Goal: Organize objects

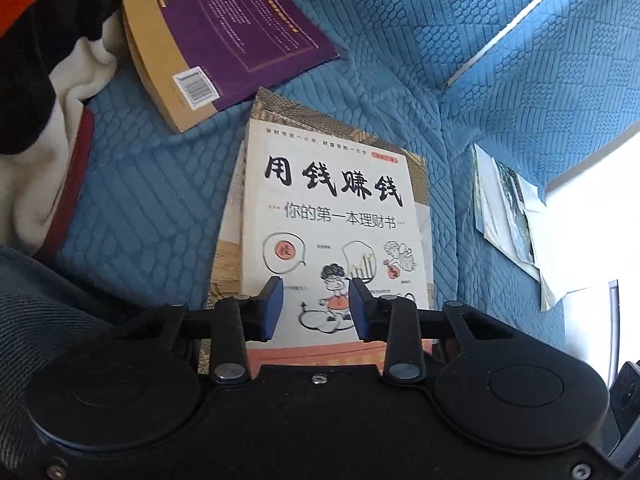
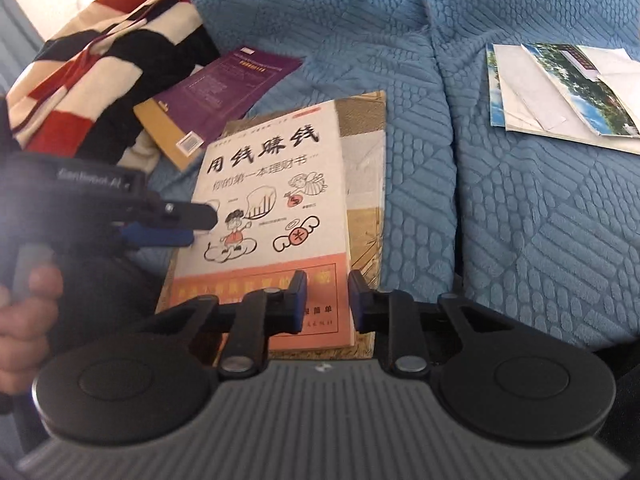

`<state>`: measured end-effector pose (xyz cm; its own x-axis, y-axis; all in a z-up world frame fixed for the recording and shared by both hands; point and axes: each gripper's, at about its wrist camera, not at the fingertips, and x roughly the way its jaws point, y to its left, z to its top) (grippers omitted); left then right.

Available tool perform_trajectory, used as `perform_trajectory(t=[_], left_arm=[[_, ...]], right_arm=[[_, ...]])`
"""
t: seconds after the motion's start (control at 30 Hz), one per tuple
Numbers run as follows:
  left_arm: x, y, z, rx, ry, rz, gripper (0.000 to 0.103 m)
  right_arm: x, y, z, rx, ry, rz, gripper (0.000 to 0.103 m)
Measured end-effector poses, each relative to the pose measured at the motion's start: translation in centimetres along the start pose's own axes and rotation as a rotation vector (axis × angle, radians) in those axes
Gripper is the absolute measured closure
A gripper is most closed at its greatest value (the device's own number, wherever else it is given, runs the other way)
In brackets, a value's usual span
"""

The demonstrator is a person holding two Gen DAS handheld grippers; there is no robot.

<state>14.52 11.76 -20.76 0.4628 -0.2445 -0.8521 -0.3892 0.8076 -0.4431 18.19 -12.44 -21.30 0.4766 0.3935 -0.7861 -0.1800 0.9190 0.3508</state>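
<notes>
A white book (image 1: pixel 328 208) with black Chinese title and cartoon drawings lies face up on a larger tan patterned book (image 1: pixel 416 168), on a blue quilted sofa cover (image 1: pixel 152 200). My left gripper (image 1: pixel 316 308) hovers over the white book's lower cover, its blue pads apart with only the cover showing between them. In the right wrist view the white book (image 2: pixel 276 184) has the left gripper (image 2: pixel 188 226) at its left edge. My right gripper (image 2: pixel 328 304) stands over the book's orange bottom right corner, jaws narrowly apart, gripping nothing. A purple book (image 1: pixel 240 28) lies back cover up behind.
A red, white and black striped cloth (image 2: pixel 100 68) is bunched at the left, touching the purple book (image 2: pixel 232 84). Loose papers and photo prints (image 2: pixel 560 92) lie on the cushion at the right. A hand (image 2: pixel 24 320) holds the left gripper's handle. Dark denim (image 1: pixel 40 300) fills the lower left.
</notes>
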Motion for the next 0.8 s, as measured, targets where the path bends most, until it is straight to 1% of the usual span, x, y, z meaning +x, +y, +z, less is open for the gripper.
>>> perform_trajectory(t=[0.07,0.13,0.27,0.33,0.4,0.43,0.5,0.57,0.63,0.67,0.73,0.8], left_arm=[[0.1,0.0,-0.1,0.001,0.016,-0.022,0.075],[0.2,-0.1,-0.3,0.004,0.019,-0.031,0.075],[0.1,0.0,-0.1,0.009,0.003,-0.010,0.074],[-0.2,0.2,0.0,0.023,-0.022,0.038,0.067],[-0.5,0.4,0.3,0.046,-0.044,0.088,0.055],[-0.6,0.4,0.5,0.058,-0.048,0.116,0.052],[-0.5,0.6,0.9,0.081,-0.062,0.160,0.051],[0.0,0.9,1.1,0.088,-0.059,0.182,0.051],[0.7,1.3,1.2,0.082,-0.038,0.184,0.051],[1.0,1.5,1.2,0.080,-0.030,0.180,0.050],[1.2,1.8,1.1,0.069,-0.031,0.154,0.048],[1.4,2.0,1.2,0.055,-0.033,0.126,0.044]], right_arm=[[-0.1,0.0,-0.1,0.016,0.009,0.015,0.079],[-0.3,0.2,-0.2,0.021,0.018,0.030,0.080],[-0.4,1.1,-0.8,-0.018,0.039,0.049,0.080],[-0.6,0.9,-0.9,-0.004,0.029,0.046,0.080],[-0.9,0.4,-0.7,0.034,-0.001,0.027,0.079],[-1.0,0.1,-0.5,0.060,-0.015,0.013,0.079],[-1.0,-0.5,0.0,0.080,-0.035,-0.026,0.074],[-0.8,-0.9,0.6,0.073,-0.046,-0.050,0.063],[-0.5,-1.3,1.0,0.073,-0.055,-0.036,0.059],[-0.2,-1.5,1.2,0.074,-0.054,-0.033,0.059],[0.5,-1.6,1.6,0.069,-0.041,-0.032,0.059],[1.0,-1.6,1.7,0.059,-0.035,-0.039,0.058]])
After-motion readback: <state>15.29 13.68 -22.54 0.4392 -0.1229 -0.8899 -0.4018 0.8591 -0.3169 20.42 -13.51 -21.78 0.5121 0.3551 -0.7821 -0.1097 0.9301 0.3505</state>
